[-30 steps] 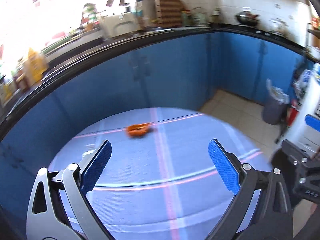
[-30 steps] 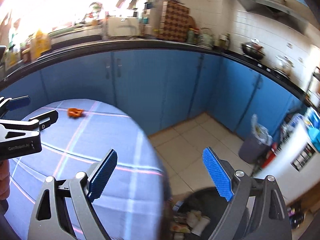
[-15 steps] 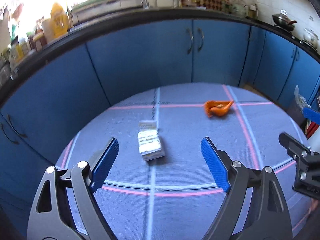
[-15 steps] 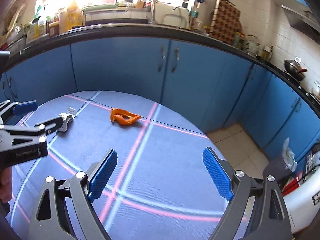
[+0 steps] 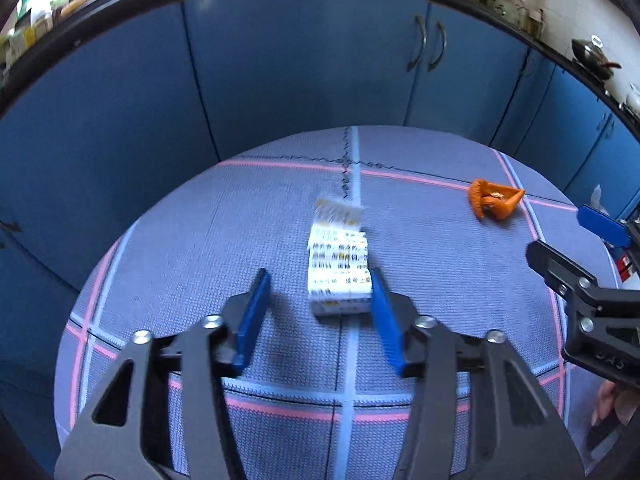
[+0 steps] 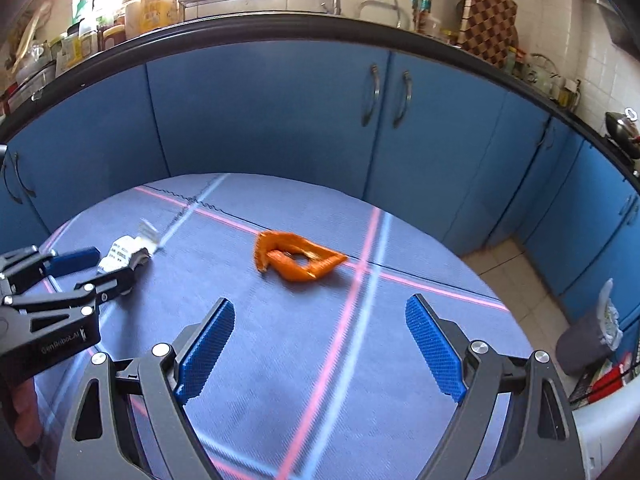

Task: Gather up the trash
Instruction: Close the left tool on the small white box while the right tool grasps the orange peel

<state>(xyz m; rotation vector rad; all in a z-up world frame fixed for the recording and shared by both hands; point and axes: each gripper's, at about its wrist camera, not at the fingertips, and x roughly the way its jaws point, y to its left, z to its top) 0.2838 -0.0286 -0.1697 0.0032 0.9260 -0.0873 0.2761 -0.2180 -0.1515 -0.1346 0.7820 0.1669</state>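
The left hand-held gripper (image 5: 318, 312) comes down over the small white box (image 5: 339, 270). Its jaws have just been closing, and the box stands between them: the right pad seems to touch its side, the left pad is still apart, so I judge it is not yet grasped. The right hand-held gripper (image 6: 320, 344) hangs released, jaws wide, with the orange peel (image 6: 294, 259) lying just in front of it on the round desk (image 6: 360, 360), probably its next piece of trash. Far right of this gripper, on the floor, a grey bin (image 6: 586, 340) holds a light bag; its contents I cannot see.
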